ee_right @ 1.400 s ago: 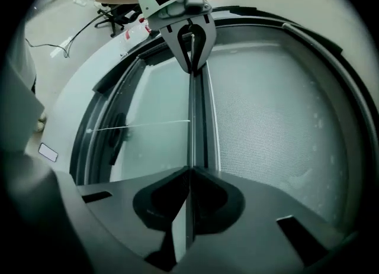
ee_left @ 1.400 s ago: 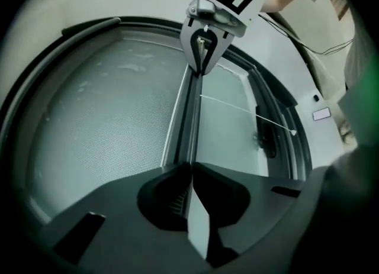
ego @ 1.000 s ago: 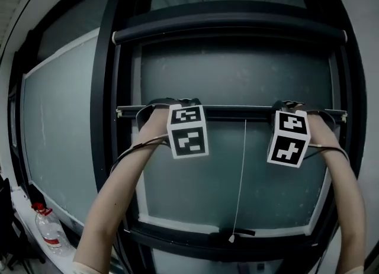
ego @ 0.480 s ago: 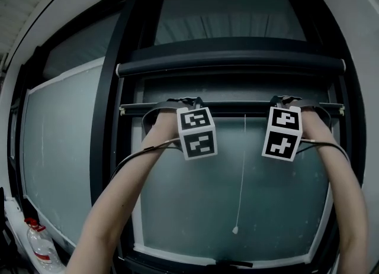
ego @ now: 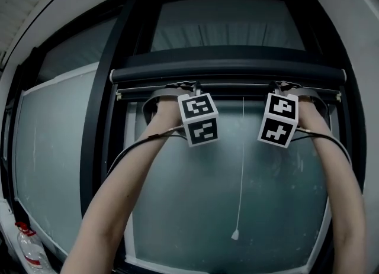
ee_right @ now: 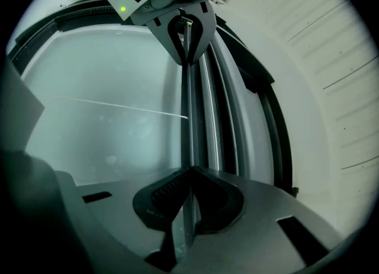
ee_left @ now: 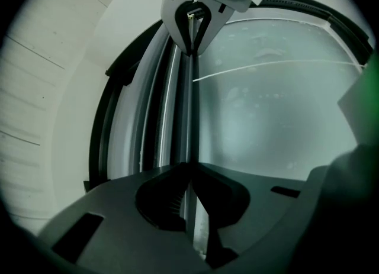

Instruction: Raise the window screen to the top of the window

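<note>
Left tongs (ee_left: 190, 165) and right tongs (ee_right: 190, 169) each closed tight on the window screen's bottom rail (ego: 237, 93), rail lay level just beneath the roller housing (ego: 228, 71) near the window top, pull cord (ego: 240, 166) hung between the two tongs.

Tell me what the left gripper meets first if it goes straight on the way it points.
The left gripper is shut on the screen's bottom bar, so that comes first. Beyond it is probably the frosted pane behind, though depth is unclear.
</note>
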A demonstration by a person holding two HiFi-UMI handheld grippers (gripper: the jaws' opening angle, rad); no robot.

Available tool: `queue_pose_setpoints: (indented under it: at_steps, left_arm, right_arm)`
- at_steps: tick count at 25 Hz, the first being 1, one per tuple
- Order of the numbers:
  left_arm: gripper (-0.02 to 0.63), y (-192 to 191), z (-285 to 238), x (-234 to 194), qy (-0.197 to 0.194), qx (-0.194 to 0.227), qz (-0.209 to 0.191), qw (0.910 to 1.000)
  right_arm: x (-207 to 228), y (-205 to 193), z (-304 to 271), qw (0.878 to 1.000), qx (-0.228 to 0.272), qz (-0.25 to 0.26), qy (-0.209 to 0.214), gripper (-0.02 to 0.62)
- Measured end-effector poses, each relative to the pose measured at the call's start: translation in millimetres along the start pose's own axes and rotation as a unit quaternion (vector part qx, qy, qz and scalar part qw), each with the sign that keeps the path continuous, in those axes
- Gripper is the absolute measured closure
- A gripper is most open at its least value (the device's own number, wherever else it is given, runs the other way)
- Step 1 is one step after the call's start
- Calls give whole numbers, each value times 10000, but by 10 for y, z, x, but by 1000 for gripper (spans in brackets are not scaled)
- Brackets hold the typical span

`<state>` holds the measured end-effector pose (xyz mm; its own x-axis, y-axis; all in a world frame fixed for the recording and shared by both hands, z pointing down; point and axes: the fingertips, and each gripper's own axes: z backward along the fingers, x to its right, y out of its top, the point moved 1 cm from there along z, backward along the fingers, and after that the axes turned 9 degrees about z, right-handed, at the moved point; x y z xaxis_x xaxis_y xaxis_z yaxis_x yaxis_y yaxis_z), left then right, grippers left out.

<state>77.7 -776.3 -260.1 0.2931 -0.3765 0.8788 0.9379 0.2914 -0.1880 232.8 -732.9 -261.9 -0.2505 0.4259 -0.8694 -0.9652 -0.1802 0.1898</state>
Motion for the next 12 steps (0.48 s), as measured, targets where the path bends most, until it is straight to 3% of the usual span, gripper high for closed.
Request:
queue_pose_setpoints:
  at_steps: [5, 9, 12]
  left_arm:
    - [589, 141, -100, -233, 406, 157, 291, 9986]
    - [584, 132, -77, -365, 490, 453, 939, 9933]
    - [580, 92, -45, -343, 651, 728, 1153, 9885]
  right_arm:
    - [224, -139, -106, 9989, -161, -130, -409, 573]
    - [346, -119, -142, 9983, -458, -84, -359, 574]
    - [320, -84, -150, 9979, -522, -176, -341, 574]
